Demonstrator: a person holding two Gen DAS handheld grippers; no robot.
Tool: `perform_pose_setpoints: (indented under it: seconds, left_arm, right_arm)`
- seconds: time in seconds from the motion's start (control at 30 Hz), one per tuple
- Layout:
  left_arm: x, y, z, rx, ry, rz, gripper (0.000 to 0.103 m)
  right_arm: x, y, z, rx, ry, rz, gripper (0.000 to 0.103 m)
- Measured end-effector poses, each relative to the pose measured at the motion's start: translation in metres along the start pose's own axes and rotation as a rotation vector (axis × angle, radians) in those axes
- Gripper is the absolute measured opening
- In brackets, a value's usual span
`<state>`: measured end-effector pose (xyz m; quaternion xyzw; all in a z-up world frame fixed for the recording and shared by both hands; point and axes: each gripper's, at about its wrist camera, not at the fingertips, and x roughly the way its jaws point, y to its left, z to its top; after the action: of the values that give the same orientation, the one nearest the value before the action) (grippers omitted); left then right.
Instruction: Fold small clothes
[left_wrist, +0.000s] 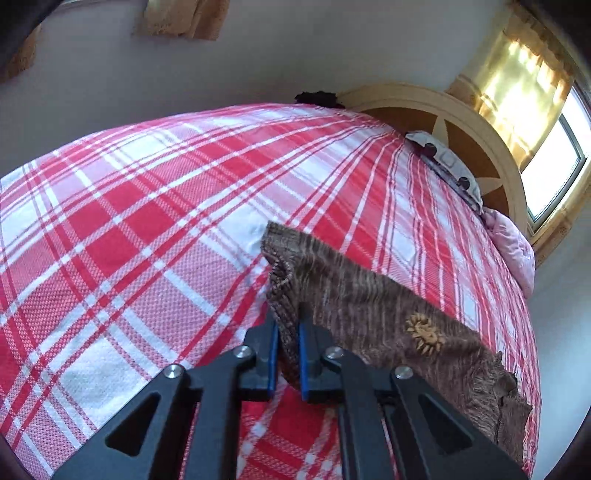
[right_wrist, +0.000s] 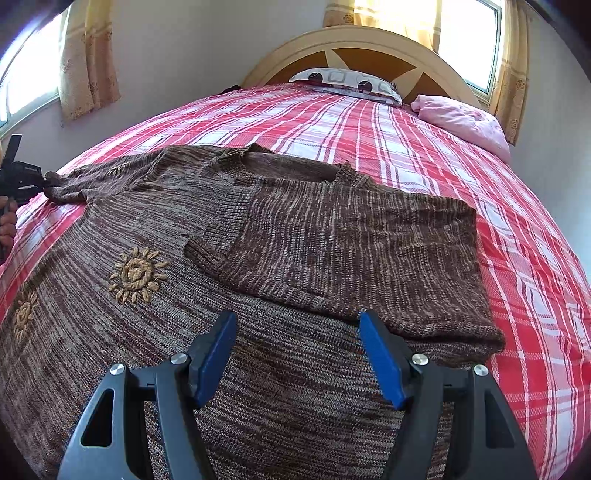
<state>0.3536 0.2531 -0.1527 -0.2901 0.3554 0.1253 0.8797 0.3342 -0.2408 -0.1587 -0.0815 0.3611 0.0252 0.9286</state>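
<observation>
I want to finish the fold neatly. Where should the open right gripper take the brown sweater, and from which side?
Probably the free hem edge of the brown sweater, near its right gripper, coming in low from the near side. The right half is already folded over, and the left gripper holds the left sleeve cuff, so the hem is the loose edge left.

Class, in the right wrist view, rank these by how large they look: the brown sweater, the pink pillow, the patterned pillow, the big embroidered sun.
1. brown sweater
2. pink pillow
3. patterned pillow, only slightly smaller
4. embroidered sun, enlarged by nearness to the camera

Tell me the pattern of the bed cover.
Red and white plaid bed cover, clearest in the left wrist view.
</observation>
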Motion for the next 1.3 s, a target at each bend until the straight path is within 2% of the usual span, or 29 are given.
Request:
perform_pose_setpoints:
  seconds: [0.2,0.4,0.7,0.93,1.1,1.3]
  left_arm:
    - [-0.011,-0.025,0.006,0.029,-0.027,-0.033,0.008]
    - [-0.024,-0.057,0.003,0.073,-0.037,-0.124,0.008]
    - [-0.048,-0.128,-0.009,0.163,-0.038,-0.268,0.008]
    - [-0.067,-0.186,-0.033,0.265,-0.025,-0.352,0.008]
    - [-0.072,-0.224,-0.054,0.302,0.001,-0.412,0.008]
    - [-0.059,-0.271,-0.102,0.373,0.065,-0.463,0.008]
  right_arm:
    - [-0.002,-0.003,-0.001,0.013,-0.01,-0.001,0.069]
    - [-0.002,-0.004,-0.002,0.019,-0.009,0.002,0.069]
    - [-0.002,-0.009,-0.002,0.042,-0.018,0.008,0.069]
    - [-0.005,-0.013,-0.003,0.067,-0.032,0.02,0.069]
    - [-0.004,-0.014,-0.002,0.075,-0.033,0.024,0.069]
    - [-0.006,-0.016,-0.003,0.087,-0.043,0.028,0.069]
